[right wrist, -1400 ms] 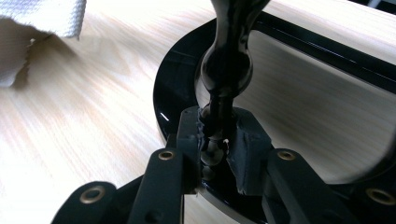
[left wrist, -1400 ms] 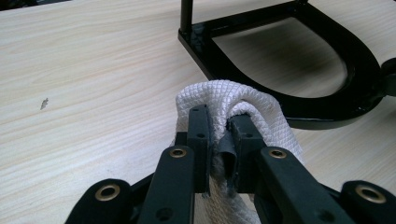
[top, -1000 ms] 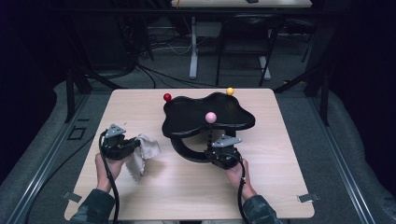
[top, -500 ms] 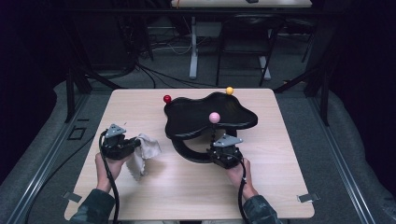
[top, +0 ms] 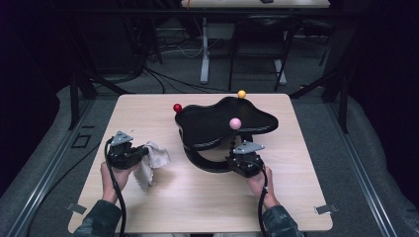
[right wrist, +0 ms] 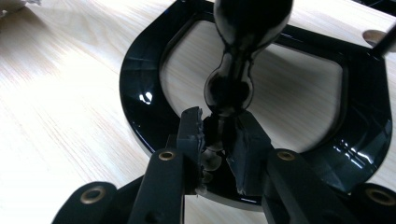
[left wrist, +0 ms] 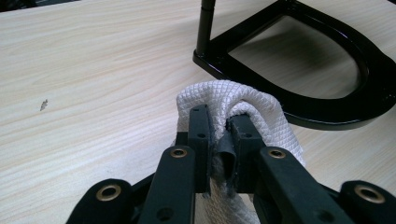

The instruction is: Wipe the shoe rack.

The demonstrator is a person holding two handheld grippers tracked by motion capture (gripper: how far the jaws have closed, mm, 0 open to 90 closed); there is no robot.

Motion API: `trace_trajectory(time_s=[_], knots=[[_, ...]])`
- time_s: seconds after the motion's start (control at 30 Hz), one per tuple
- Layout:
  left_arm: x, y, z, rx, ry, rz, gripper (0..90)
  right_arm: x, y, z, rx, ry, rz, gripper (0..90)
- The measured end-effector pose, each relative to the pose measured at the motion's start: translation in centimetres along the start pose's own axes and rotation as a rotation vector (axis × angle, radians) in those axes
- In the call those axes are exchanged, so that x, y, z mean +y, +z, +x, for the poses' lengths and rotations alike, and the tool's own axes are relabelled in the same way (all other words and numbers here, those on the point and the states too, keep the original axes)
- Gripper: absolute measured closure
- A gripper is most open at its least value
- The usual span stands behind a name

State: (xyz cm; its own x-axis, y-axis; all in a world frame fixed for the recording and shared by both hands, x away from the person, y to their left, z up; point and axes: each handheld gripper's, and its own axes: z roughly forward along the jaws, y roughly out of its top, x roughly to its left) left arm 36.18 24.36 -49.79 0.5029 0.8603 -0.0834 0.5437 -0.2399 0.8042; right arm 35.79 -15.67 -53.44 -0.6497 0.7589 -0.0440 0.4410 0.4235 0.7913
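A black stand sits mid-table, a glossy wavy top (top: pixel 212 126) above a D-shaped base ring (top: pixel 202 161). A red ball (top: pixel 177 107) and a yellow ball (top: pixel 241 94) sit at its rim, and a pink ball (top: pixel 235 123) toward its front right. My right gripper (top: pixel 237 158) (right wrist: pixel 219 123) is shut on a bulbous black post (right wrist: pixel 229 84) at the base ring's (right wrist: pixel 140 93) near edge. My left gripper (top: pixel 142 153) (left wrist: pixel 217 116) is shut on a white waffle-weave cloth (top: pixel 152 160) (left wrist: pixel 261 105), left of the base ring (left wrist: pixel 327 107).
The light wooden table (top: pixel 296 197) has bare room at the front and the far left. A thin black leg (left wrist: pixel 204 28) rises from the ring's corner. Dark floor, cables and another table's legs (top: pixel 205 49) lie beyond the far edge.
The stand's top with the pink ball has shifted to the right, and my right gripper moved slightly right with it. The left gripper and cloth stay put.
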Motion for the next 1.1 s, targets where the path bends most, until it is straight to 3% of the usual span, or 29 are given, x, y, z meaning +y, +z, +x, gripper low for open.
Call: trace_trajectory(time_s=[0.1, 0.17, 0.23, 0.27, 0.3, 0.4, 0.53, 0.83, 1.1], knots=[[0.0, 0.0, 0.1, 0.000, -0.002, 0.001, 81.5, -0.3, -0.5, -0.9, -0.031, 0.016, 0.011, 75.0], [-0.1, 0.0, 0.0, -0.001, 0.000, 0.002, 81.5, -0.5, -0.6, -1.6, -0.010, 0.026, 0.006, 75.0], [0.0, 0.0, 0.0, -0.002, 0.002, 0.002, 81.5, -0.5, -0.9, -2.0, -0.059, 0.024, 0.031, 74.8], [0.0, 0.0, 0.0, -0.004, 0.002, 0.002, 81.6, -0.5, -1.0, -2.2, -0.046, 0.029, 0.034, 74.5], [0.0, 0.1, -0.1, -0.002, 0.004, 0.002, 81.7, -0.5, -1.1, -2.4, -0.062, 0.041, 0.030, 73.6], [0.0, 0.2, -0.1, -0.005, 0.008, 0.004, 81.7, -0.5, -1.7, -2.7, -0.045, 0.075, -0.024, 70.4], [-0.1, 0.3, -0.3, -0.003, 0.007, 0.007, 81.7, -0.6, -1.7, -2.7, -0.034, 0.087, -0.043, 74.3], [0.5, 1.3, -0.4, -0.002, 0.014, 0.007, 82.4, -0.6, -1.3, -3.2, -0.049, 0.079, -0.056, 75.2], [2.4, 2.4, -0.2, -0.006, 0.037, 0.000, 82.1, -0.2, -0.7, -3.0, -0.054, 0.053, -0.060, 74.6]])
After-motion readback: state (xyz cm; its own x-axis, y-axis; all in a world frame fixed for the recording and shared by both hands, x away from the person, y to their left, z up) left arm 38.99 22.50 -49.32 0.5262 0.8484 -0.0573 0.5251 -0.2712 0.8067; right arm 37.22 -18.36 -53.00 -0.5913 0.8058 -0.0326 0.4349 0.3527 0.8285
